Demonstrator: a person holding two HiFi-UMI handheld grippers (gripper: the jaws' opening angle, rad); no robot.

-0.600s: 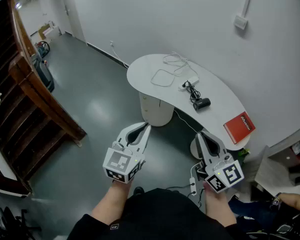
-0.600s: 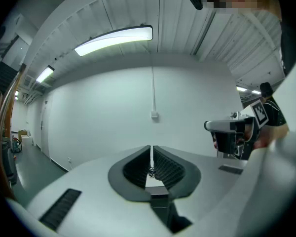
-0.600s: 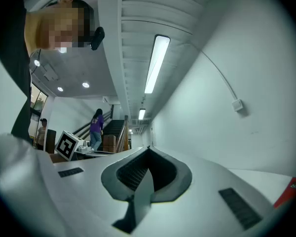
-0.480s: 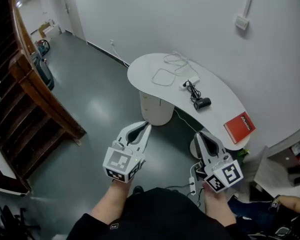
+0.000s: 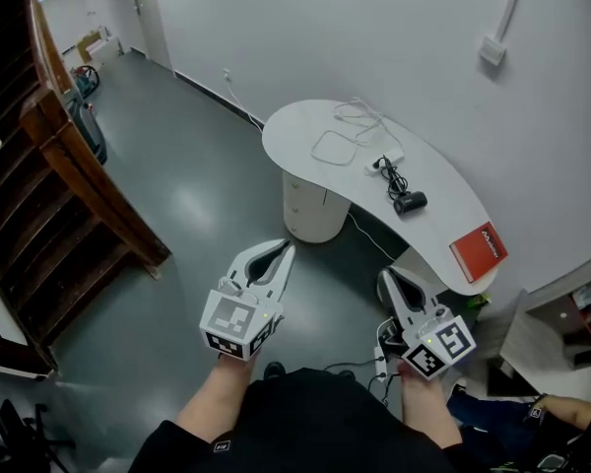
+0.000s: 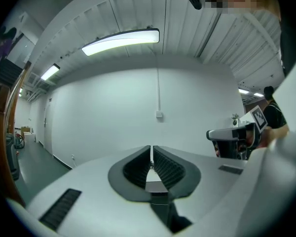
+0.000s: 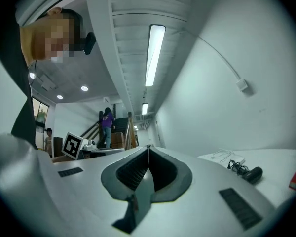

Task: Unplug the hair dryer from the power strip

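The black hair dryer [image 5: 410, 203] lies on the white curved table [image 5: 305, 131], its coiled black cord [image 5: 390, 177] running to a white power strip [image 5: 384, 158]. In the right gripper view the hair dryer [image 7: 251, 174] shows at the far right. Both grippers hang in the air well short of the table, over the floor. My left gripper [image 5: 284, 251] [image 6: 151, 147] is shut with nothing between its jaws. My right gripper [image 5: 387, 277] [image 7: 148, 147] is also shut and empty.
A red book [image 5: 480, 251] lies at the table's near right end, and a loop of white cable [image 5: 331, 148] near the power strip. A wooden staircase [image 5: 74, 190] stands at the left. Another power strip [image 5: 379, 357] lies on the floor by my right gripper. Shelves [image 5: 571, 313] stand at the right.
The head view has shifted, so the table sits slightly further right and the right gripper slightly lower in the picture. Both grippers stay shut and empty.
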